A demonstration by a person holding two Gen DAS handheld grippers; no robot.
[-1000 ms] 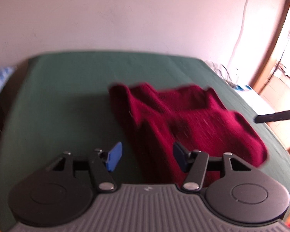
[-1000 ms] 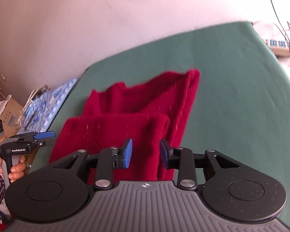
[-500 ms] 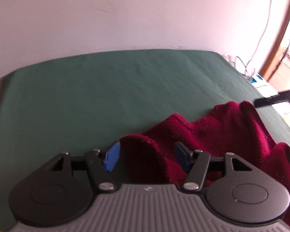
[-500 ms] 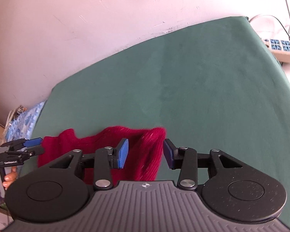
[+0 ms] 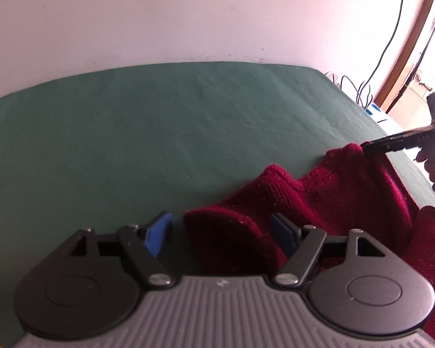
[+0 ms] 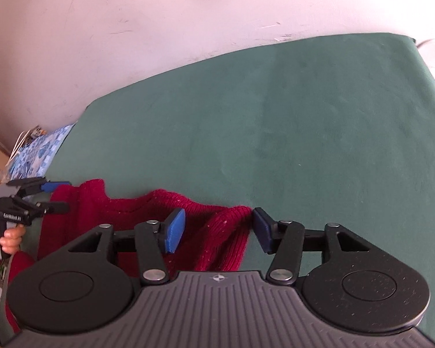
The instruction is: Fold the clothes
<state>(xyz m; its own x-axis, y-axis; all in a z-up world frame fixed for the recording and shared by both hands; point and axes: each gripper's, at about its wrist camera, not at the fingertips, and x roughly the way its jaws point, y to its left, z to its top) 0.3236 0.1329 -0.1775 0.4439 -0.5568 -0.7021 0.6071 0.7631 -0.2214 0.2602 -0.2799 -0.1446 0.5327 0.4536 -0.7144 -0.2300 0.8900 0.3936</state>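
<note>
A dark red knit sweater (image 5: 348, 185) lies bunched on the green table cover (image 5: 159, 133). In the left wrist view a rounded fold of it (image 5: 223, 232) sits between the blue pads of my left gripper (image 5: 220, 236). The jaws are opening, and a gap shows beside the left pad. In the right wrist view my right gripper (image 6: 217, 229) is also opening, around a ribbed corner of the sweater (image 6: 226, 232) that no pad presses. Each view shows the other gripper, the left gripper (image 6: 43, 200) and the right gripper (image 5: 391, 145), at the far end of the same cloth edge.
The green cover (image 6: 304, 116) reaches ahead to a pale wall (image 5: 188, 14). Cables (image 5: 359, 87) hang at the right corner near a wooden frame. A blue patterned cloth (image 6: 37, 150) lies beyond the left edge. A person's hand (image 6: 11, 236) holds the left gripper's handle.
Both grippers moved forward over the sweater with its edge between their jaws, so bare green cover now fills the view ahead. Both pairs of jaws have widened off the cloth.
</note>
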